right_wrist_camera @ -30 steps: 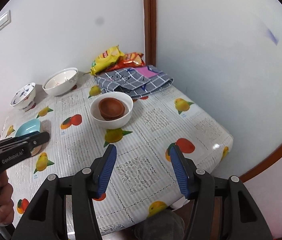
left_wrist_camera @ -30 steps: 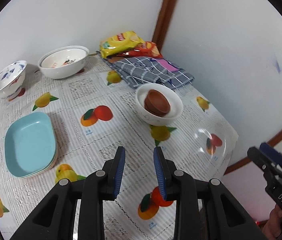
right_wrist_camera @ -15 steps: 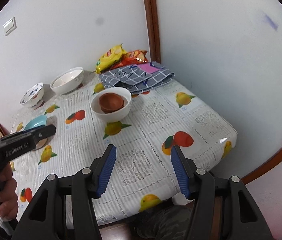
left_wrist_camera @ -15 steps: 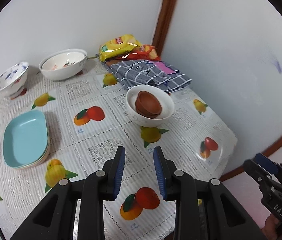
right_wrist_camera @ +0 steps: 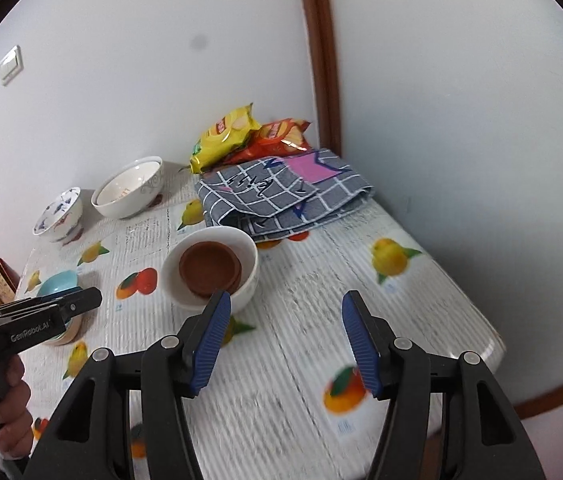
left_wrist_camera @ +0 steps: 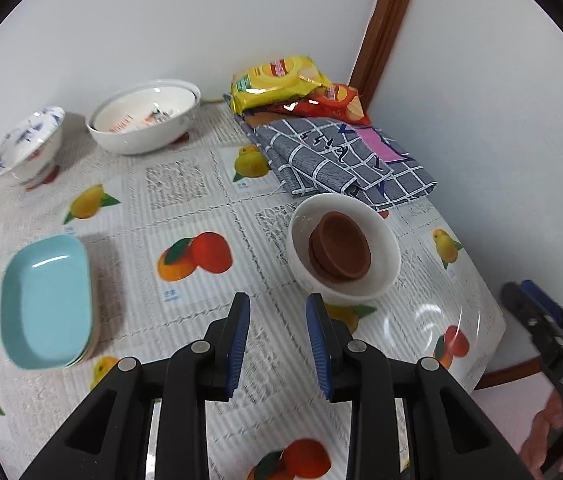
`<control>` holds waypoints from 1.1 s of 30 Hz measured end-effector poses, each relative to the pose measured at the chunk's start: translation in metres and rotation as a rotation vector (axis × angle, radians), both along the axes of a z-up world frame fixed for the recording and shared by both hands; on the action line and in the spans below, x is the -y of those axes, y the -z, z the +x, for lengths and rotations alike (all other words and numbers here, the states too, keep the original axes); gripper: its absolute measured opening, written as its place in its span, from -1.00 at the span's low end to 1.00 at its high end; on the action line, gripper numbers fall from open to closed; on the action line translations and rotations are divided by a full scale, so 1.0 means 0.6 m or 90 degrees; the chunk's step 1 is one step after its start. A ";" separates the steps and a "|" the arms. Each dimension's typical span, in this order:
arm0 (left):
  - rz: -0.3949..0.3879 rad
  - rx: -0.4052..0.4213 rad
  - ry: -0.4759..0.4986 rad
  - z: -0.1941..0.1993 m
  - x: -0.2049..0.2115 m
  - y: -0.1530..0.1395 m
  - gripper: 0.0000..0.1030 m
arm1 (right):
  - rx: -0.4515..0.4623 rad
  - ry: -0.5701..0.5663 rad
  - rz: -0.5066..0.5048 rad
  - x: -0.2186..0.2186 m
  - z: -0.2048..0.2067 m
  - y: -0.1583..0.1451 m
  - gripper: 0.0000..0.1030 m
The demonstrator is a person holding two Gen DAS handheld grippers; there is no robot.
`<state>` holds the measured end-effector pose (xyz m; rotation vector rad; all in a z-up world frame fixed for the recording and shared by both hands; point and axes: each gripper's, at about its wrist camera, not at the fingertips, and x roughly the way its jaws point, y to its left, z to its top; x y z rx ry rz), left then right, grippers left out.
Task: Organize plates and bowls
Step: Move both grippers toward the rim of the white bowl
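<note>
Our left gripper (left_wrist_camera: 277, 322) hangs narrowly parted on nothing, our right gripper (right_wrist_camera: 285, 316) spread wide and empty, over a fruit-print tablecloth (left_wrist_camera: 185, 216) in a white-walled corner. The white bowl (left_wrist_camera: 341, 250) holding brown bowls (left_wrist_camera: 339, 250) sits just ahead; both tilt downward.

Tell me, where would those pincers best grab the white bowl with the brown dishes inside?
Probably at the rim of the white bowl, on the near side facing the right gripper. One finger would go inside the wall and one outside, coming down from above. The wall is thin and upright, and the stacked brown dishes leave a gap along that edge; the body looks too wide to span.
</note>
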<state>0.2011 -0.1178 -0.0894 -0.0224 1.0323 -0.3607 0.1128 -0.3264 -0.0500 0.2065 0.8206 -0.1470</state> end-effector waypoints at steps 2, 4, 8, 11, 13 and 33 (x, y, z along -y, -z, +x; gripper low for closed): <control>-0.007 -0.016 -0.001 0.019 0.004 0.011 -0.46 | -0.016 -0.019 0.019 -0.001 0.039 0.019 0.12; 0.002 -0.022 -0.001 0.041 0.012 0.024 -0.46 | -0.024 -0.026 0.028 -0.001 0.066 0.036 0.12; 0.013 -0.031 0.014 0.079 0.031 0.041 -0.46 | -0.050 -0.038 0.056 0.000 0.121 0.076 0.12; 0.016 -0.046 0.031 0.106 0.052 0.058 -0.46 | -0.077 -0.034 0.069 0.003 0.155 0.111 -0.01; 0.024 -0.052 0.027 0.120 0.059 0.070 -0.46 | -0.094 -0.030 0.076 0.005 0.172 0.128 -0.06; 0.051 -0.097 0.039 0.169 0.089 0.133 -0.43 | -0.184 -0.043 0.045 -0.011 0.245 0.198 -0.29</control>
